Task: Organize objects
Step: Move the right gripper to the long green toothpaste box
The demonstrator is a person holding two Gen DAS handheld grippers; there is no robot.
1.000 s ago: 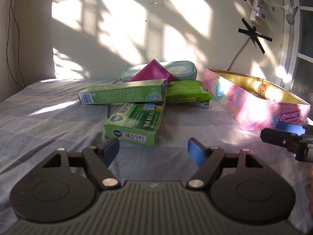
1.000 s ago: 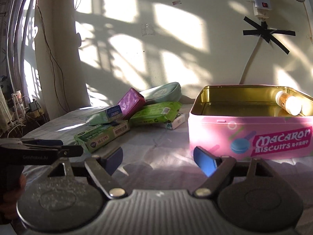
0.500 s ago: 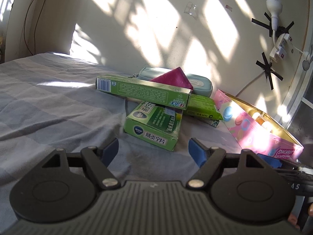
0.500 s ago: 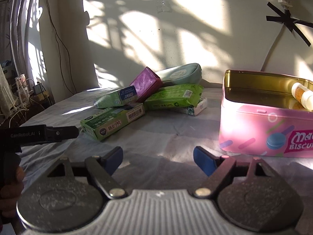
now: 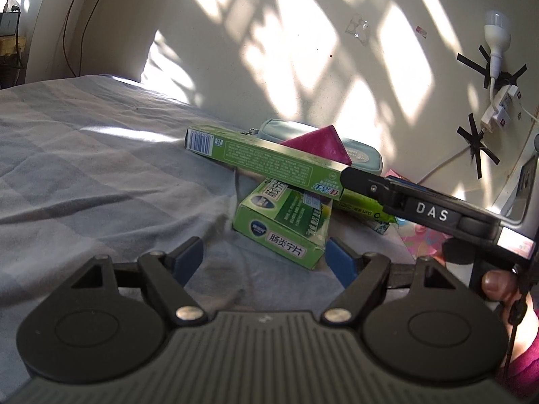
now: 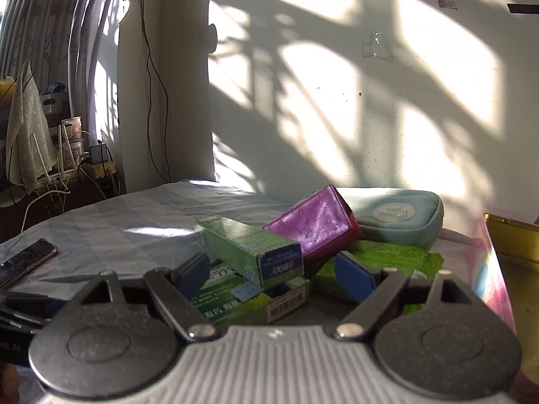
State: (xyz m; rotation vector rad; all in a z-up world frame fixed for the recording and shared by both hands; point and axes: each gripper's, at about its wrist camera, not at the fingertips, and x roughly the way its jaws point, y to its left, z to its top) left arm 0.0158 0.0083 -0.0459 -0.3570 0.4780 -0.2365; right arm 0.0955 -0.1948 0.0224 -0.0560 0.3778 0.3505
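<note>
A pile of boxes lies on the grey sheet. A long green box (image 5: 266, 161) rests across a wider green box (image 5: 286, 225), with a magenta pouch (image 5: 316, 144) and a pale teal case (image 5: 360, 158) behind. My left gripper (image 5: 264, 259) is open, just in front of the wide green box. My right gripper (image 6: 273, 272) is open, its fingers on either side of the long green box's end (image 6: 249, 252), with the magenta pouch (image 6: 316, 225) beyond. The right gripper also shows in the left wrist view, reaching in from the right (image 5: 357, 181).
A pink biscuit tin (image 6: 498, 269) stands at the right. A green soft packet (image 6: 397, 256) lies under the pouch. A dark phone (image 6: 27, 262) lies at the sheet's left edge. The wall stands close behind the pile, with a taped power strip (image 5: 498, 111).
Both grippers have moved left and closer to the pile. The right gripper has come up around the end of the long green box. Both stay open.
</note>
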